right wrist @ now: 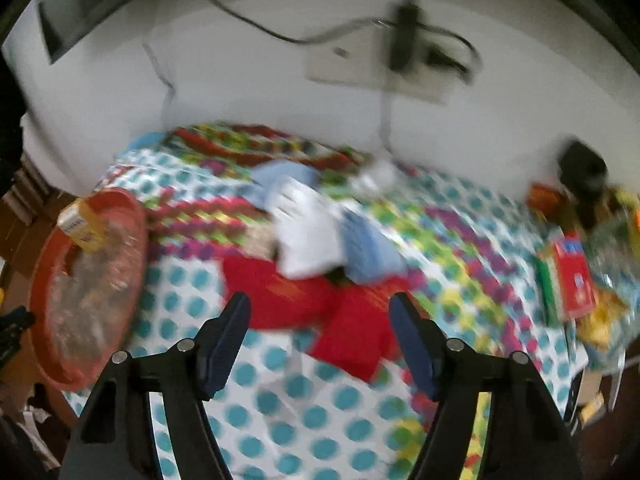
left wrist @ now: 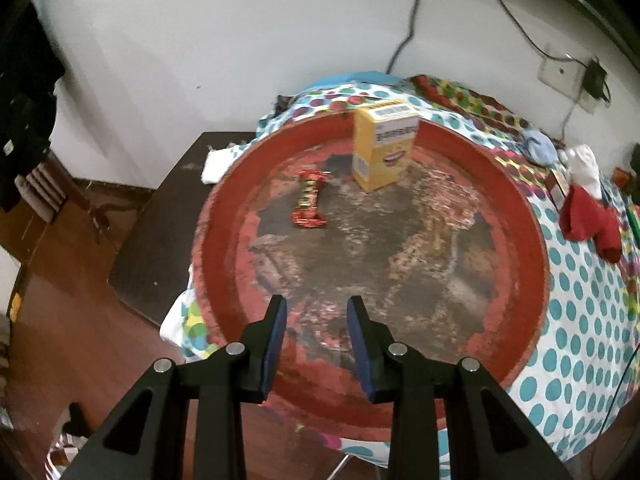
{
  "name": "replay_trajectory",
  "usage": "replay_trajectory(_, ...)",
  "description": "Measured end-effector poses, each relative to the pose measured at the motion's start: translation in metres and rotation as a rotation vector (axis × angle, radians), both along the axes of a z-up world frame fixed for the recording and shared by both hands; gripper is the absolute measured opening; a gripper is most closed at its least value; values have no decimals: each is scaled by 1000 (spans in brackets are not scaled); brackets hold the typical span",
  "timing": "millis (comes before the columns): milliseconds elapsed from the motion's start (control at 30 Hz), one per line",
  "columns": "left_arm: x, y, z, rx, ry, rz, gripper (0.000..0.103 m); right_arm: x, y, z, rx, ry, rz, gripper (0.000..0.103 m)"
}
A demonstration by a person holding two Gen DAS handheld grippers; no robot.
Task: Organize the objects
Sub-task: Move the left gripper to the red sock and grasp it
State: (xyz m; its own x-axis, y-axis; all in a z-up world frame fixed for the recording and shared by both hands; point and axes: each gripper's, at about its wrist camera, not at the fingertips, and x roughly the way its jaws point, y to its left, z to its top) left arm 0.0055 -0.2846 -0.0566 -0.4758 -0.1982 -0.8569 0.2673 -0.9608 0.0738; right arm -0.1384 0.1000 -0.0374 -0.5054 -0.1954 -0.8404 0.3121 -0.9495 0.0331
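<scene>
Both grippers, left [left wrist: 316,306] and right [right wrist: 320,304], gape empty; yellow box [left wrist: 382,146] upright on worn red tray [left wrist: 520,216].

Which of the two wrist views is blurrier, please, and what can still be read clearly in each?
Right wrist view: heavy motion blur smears the red cloth and the wall socket; only the right gripper stays crisp. Left wrist view: far sharper, with the yellow box and candy wrapper on the red tray legible; fisheye bends both.
</scene>
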Motion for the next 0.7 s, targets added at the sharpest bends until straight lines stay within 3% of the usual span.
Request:
replay_trajectory(200,-6,34,0,15,5,-91,32,2,35,-44,-54,-91,-82,69)
replay_trajectory(400,-16,84,0,92,1,-248,32,-15,35,-70,-130,-145,-113,69)
replay_trajectory(533,-32,123,2,80,-17,-352,32,-25,28,-84,-149,-145,-99,68)
replay_trajectory(633,-52,152,5,105,-20,-424,32,-30,23,-98,-178,-161,-79,56)
replay_trajectory(700,-68,174,7,120,-9,-471,32,-29,20,-102,-147,-135,-55,39)
